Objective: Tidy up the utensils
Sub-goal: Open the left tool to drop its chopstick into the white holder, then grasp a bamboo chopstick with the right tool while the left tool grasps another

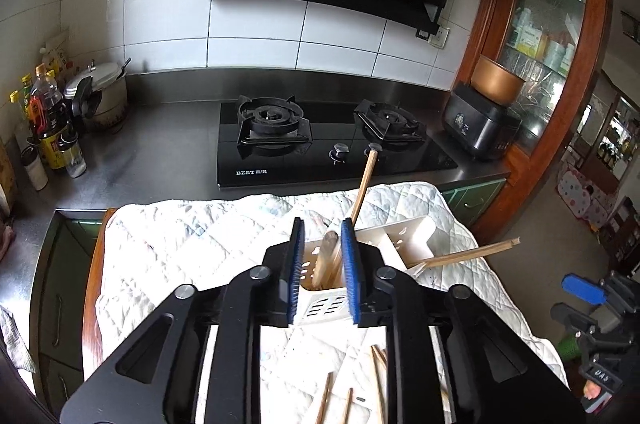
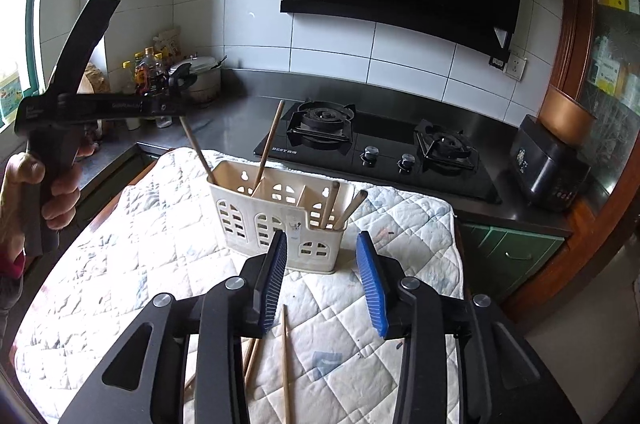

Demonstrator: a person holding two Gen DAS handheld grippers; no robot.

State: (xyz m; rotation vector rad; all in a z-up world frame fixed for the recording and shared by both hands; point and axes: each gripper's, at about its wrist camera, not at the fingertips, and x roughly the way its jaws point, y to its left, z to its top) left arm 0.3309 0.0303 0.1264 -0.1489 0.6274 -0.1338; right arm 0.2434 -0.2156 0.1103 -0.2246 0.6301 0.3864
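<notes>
A cream slotted utensil holder [image 2: 276, 224] with three compartments stands on the quilted cloth [image 2: 160, 244]. Two chopsticks [image 2: 270, 144] lean out of its left compartments and two wooden utensils [image 2: 330, 204] stand in the right one. My left gripper [image 1: 323, 248] is open just above the holder [image 1: 320, 300], its jaws on either side of a wooden utensil [image 1: 326, 256] standing in a compartment. Two chopsticks [image 1: 364, 184] stick out of the holder's far end. My right gripper [image 2: 322, 256] is open and empty in front of the holder. Loose chopsticks [image 2: 285, 364] lie on the cloth beneath it.
A black two-burner gas hob [image 2: 376, 148] sits on the steel counter behind the cloth. Bottles [image 1: 48, 120] and a pressure cooker [image 1: 100, 96] stand at the counter's left. A black rice cooker [image 2: 548, 164] stands at the right. More loose chopsticks [image 1: 376, 376] lie near the cloth's front edge.
</notes>
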